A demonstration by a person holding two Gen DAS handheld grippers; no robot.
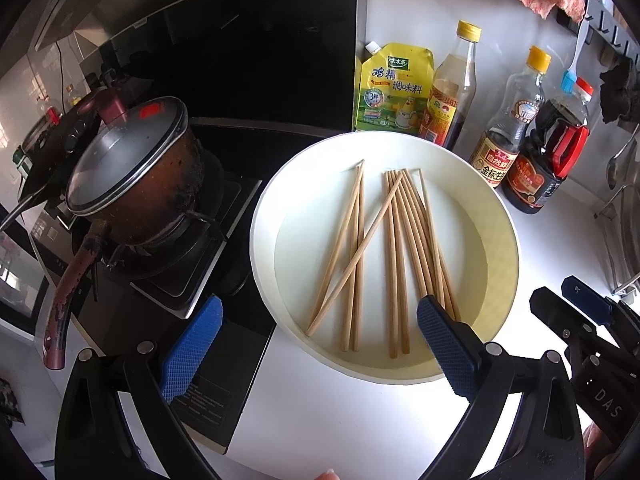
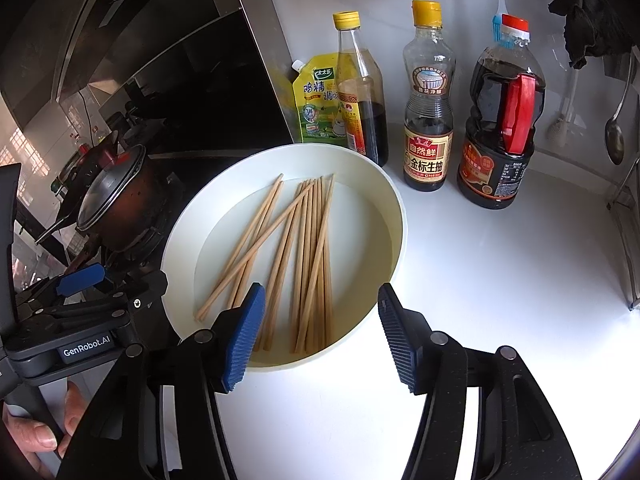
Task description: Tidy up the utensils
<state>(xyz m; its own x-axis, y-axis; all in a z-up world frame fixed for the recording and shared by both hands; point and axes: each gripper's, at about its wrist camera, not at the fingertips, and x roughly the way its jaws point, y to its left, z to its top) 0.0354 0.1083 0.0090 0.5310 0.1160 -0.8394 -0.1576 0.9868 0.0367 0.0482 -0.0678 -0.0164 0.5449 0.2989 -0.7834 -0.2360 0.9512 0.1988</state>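
Observation:
Several wooden chopsticks [image 1: 394, 256] lie loose in a round white basin [image 1: 502, 216] on the white counter; one lies crossed over the left pair. They also show in the right wrist view [image 2: 308, 256], in the same basin [image 2: 394, 208]. My left gripper [image 1: 316, 344] is open and empty, hovering over the basin's near rim, its right finger above the chopstick ends. My right gripper [image 2: 320, 336] is open and empty, just in front of the basin's near rim. The right gripper also shows at the right edge of the left wrist view [image 1: 592, 320].
A lidded pot [image 1: 132, 176] sits on the gas stove left of the basin. Behind the basin stand a yellow seasoning pouch [image 1: 394, 88] and three sauce bottles [image 2: 428, 120]. A ladle [image 2: 614, 136] and a dish rack hang at the far right. White counter [image 2: 500, 280] lies right of the basin.

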